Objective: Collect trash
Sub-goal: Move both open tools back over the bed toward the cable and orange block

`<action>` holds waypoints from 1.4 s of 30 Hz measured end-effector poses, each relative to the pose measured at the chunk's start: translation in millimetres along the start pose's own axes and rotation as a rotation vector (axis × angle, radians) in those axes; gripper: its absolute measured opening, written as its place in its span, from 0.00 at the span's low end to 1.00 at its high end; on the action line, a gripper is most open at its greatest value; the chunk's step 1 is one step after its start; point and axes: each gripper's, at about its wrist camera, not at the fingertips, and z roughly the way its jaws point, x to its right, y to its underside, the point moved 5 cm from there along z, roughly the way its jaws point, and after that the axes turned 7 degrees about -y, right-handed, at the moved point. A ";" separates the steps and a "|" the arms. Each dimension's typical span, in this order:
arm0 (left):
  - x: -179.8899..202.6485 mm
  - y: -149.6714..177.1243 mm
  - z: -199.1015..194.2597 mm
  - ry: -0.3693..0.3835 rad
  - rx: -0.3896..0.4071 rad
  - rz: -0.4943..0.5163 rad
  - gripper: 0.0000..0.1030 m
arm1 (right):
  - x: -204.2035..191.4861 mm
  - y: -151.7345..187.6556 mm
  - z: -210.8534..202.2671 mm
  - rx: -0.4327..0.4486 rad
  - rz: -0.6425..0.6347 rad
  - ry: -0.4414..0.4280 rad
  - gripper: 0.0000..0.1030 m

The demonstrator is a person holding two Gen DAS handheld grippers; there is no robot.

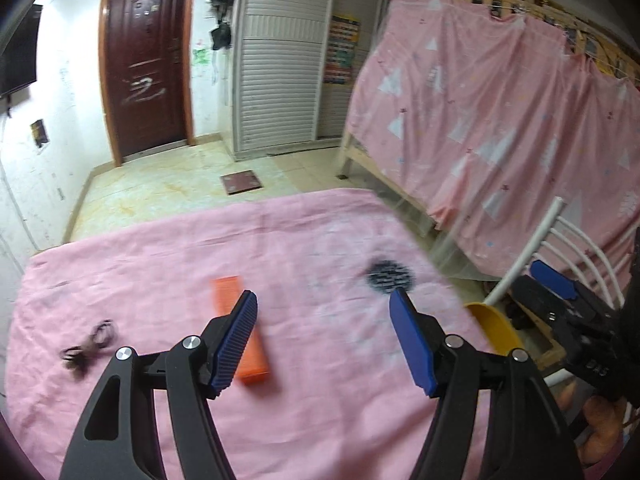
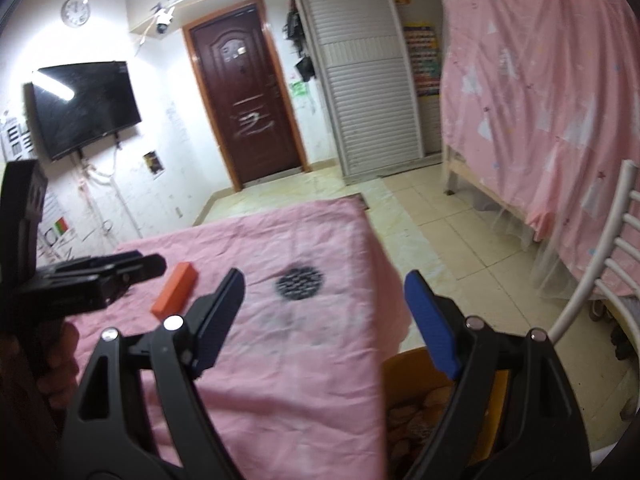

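An orange box (image 1: 240, 332) (image 2: 176, 290) lies on the pink-covered table (image 1: 320, 420) (image 2: 280, 400). A round black mesh piece (image 1: 390, 276) (image 2: 299, 283) sits to its right. A dark tangle of cord (image 1: 90, 340) rests near the table's left side. My left gripper (image 1: 324, 296) (image 2: 148, 264) hovers open above the cloth, its left finger over the box, nothing between the pads. My right gripper (image 2: 325, 276) (image 1: 540, 286) is open and empty near the table's right edge, above a yellow bin (image 1: 494, 328) (image 2: 404, 380) that holds crumpled bits.
A white metal chair (image 1: 532, 248) (image 2: 600, 248) stands right of the bin. Behind it is a bed draped in a pink curtain (image 1: 500, 100) (image 2: 560, 100). Tiled floor (image 2: 440, 232), a brown door (image 2: 248, 100) and a wall television (image 2: 84, 108) lie beyond the table.
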 end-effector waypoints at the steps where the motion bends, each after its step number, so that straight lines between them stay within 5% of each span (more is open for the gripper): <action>1: -10.5 0.8 -0.7 -0.021 0.002 0.002 0.60 | -8.6 1.7 5.5 -0.012 -0.013 -0.014 0.76; 18: -116.2 6.1 -14.2 -0.145 0.006 -0.053 0.60 | -94.7 13.7 68.8 -0.152 -0.124 -0.125 0.85; 25: -152.8 20.0 -1.7 -0.160 -0.070 -0.039 0.60 | -128.7 24.2 98.6 -0.236 -0.186 -0.164 0.88; 42: -184.3 46.9 39.0 -0.154 -0.176 0.039 0.60 | -162.9 32.3 144.7 -0.341 -0.256 -0.123 0.88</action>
